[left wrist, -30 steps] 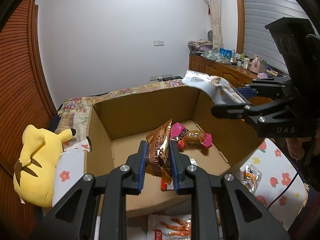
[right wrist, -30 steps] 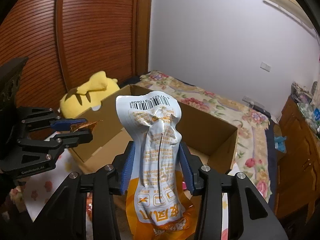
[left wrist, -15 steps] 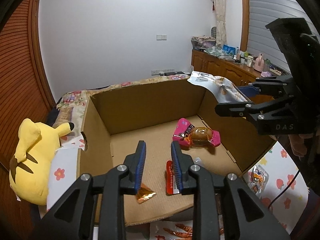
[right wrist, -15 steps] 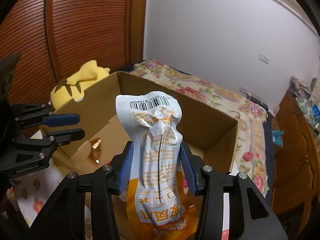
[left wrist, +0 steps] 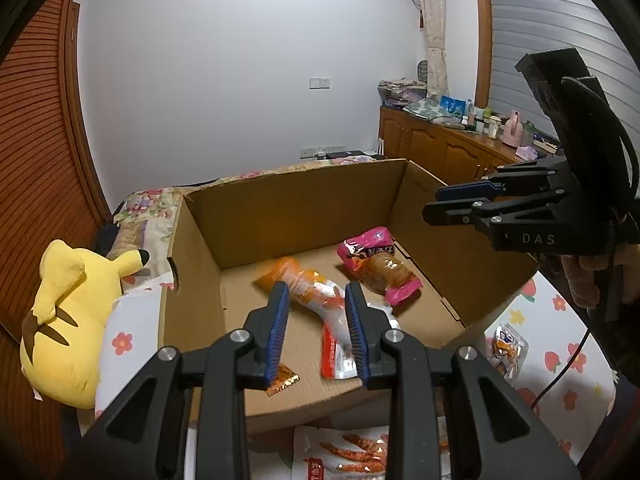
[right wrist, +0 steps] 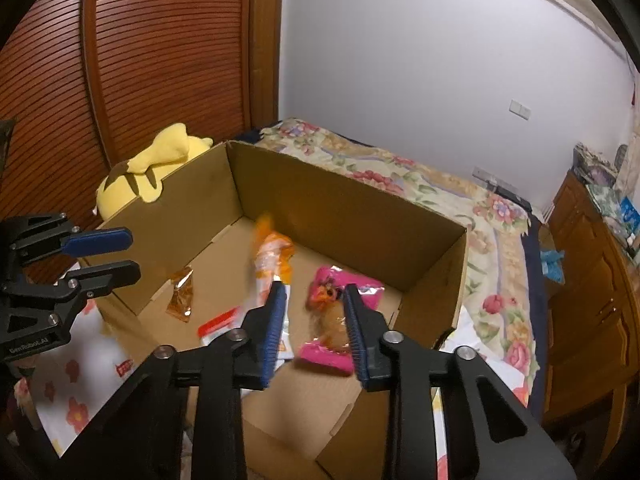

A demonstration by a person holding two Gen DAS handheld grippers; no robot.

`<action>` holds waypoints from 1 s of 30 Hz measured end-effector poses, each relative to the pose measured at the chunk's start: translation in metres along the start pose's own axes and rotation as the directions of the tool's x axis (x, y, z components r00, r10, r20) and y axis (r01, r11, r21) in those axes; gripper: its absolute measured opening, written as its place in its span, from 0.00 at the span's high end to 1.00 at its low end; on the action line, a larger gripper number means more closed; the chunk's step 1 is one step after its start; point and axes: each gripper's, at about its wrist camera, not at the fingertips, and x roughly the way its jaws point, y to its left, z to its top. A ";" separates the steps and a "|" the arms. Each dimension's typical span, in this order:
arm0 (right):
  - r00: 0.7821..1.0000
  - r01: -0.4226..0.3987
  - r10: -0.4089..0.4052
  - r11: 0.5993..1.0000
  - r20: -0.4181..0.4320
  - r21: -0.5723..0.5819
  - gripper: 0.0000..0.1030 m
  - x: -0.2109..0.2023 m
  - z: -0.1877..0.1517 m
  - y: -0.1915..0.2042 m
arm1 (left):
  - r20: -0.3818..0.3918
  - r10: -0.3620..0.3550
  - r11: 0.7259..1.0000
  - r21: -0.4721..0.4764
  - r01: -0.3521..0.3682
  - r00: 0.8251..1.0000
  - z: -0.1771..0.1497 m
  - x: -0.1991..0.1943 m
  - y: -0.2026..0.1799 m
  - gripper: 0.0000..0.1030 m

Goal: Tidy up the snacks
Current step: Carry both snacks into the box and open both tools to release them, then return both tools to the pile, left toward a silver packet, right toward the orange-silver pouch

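Observation:
An open cardboard box [left wrist: 296,204] [right wrist: 344,208] lies on the bed. Inside it lie an orange-and-white snack bag [left wrist: 308,284] [right wrist: 272,256], a pink-wrapped snack [left wrist: 376,268] [right wrist: 332,316], a small copper foil packet [left wrist: 282,380] [right wrist: 180,296] and a red-and-white packet [left wrist: 334,350] [right wrist: 218,322]. My left gripper [left wrist: 316,332] [right wrist: 100,256] is open and empty above the box's near edge. My right gripper [right wrist: 312,328] [left wrist: 452,202] is open and empty above the box's right side.
A yellow plush toy [left wrist: 68,312] [right wrist: 152,168] lies left of the box. A snack bag with red sticks [left wrist: 360,456] and a small packet [left wrist: 506,350] lie on the flowered cloth outside the box. A wooden cabinet [left wrist: 444,152] stands at the back right.
The left gripper let go of the copper packet, which now lies in the box. The right gripper has opened and the orange-and-white bag has dropped into the box.

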 end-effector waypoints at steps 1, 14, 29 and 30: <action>1.000 0.001 -0.001 1.000 -0.001 0.001 0.73 -0.002 -0.001 0.000 | -0.001 -0.001 1.000 0.000 0.001 1.000 0.000 -0.001 -0.001 0.73; 0.997 -0.007 0.001 0.997 0.073 0.077 0.70 -0.074 -0.045 0.016 | 0.029 -0.007 1.000 0.007 0.007 1.000 -0.024 -0.052 -0.019 0.71; 0.996 0.017 -0.032 0.986 0.087 0.168 0.41 -0.123 -0.113 0.026 | 0.023 -0.040 0.999 0.008 0.040 0.999 -0.076 -0.094 -0.051 0.52; 0.996 0.026 -0.041 0.984 0.084 0.174 0.39 -0.123 -0.117 0.026 | 0.019 -0.041 0.999 0.006 0.041 0.999 -0.079 -0.094 -0.052 0.52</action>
